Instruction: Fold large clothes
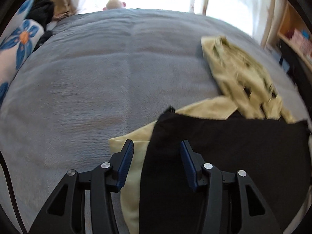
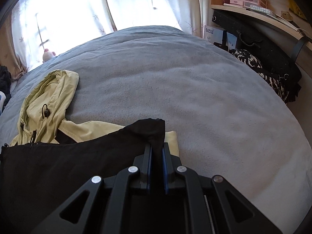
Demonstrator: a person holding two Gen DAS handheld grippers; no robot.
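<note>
A pale yellow hooded jacket (image 1: pixel 239 74) with a black lining (image 1: pixel 224 146) lies on the grey bed cover (image 1: pixel 97 78). Its black lower part is folded up over the yellow body. My left gripper (image 1: pixel 157 146) is open, its fingers astride the left corner of the black fold. In the right wrist view the jacket's hood (image 2: pixel 52 93) lies at the left. My right gripper (image 2: pixel 157 148) is shut on the right corner of the black lining (image 2: pixel 152 130) and holds it slightly raised.
A flowered pillow (image 1: pixel 21 39) and dark clothes (image 1: pixel 42 9) lie at the bed's left. A soft toy (image 2: pixel 47 55) sits at the far edge by the curtains. A desk (image 2: pixel 253 15) with drawers and a black bag (image 2: pixel 259 44) stand to the right.
</note>
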